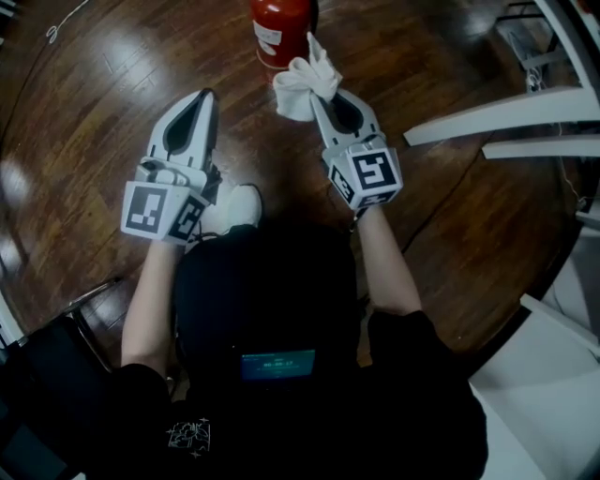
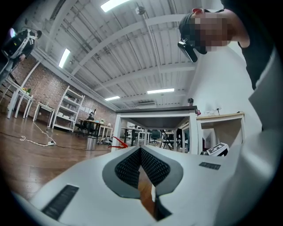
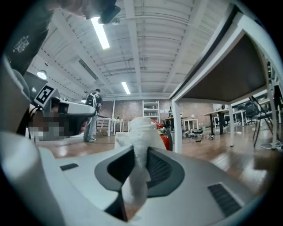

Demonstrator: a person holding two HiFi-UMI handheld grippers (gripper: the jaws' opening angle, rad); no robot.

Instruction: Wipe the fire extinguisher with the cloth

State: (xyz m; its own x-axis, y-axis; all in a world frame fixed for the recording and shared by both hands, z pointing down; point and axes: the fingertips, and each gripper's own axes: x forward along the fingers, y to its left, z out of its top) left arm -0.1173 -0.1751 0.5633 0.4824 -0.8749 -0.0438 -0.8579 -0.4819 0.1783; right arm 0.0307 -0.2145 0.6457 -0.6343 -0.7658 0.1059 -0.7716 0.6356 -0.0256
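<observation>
A red fire extinguisher (image 1: 279,28) with a white label stands on the wood floor at the top of the head view. My right gripper (image 1: 317,94) is shut on a white cloth (image 1: 305,80), which bunches up just in front of the extinguisher's base. In the right gripper view the cloth (image 3: 140,145) runs up between the jaws and hides most of the red extinguisher (image 3: 163,132) behind it. My left gripper (image 1: 204,96) hangs to the left of the extinguisher, shut with nothing in it; its jaw tips (image 2: 140,149) meet in the left gripper view.
White table legs and rails (image 1: 502,117) cross the right of the head view. A white shoe (image 1: 234,208) shows below the left gripper. A white cord (image 1: 61,26) lies on the floor at top left. Far tables, shelves and a standing person (image 3: 93,114) show in the gripper views.
</observation>
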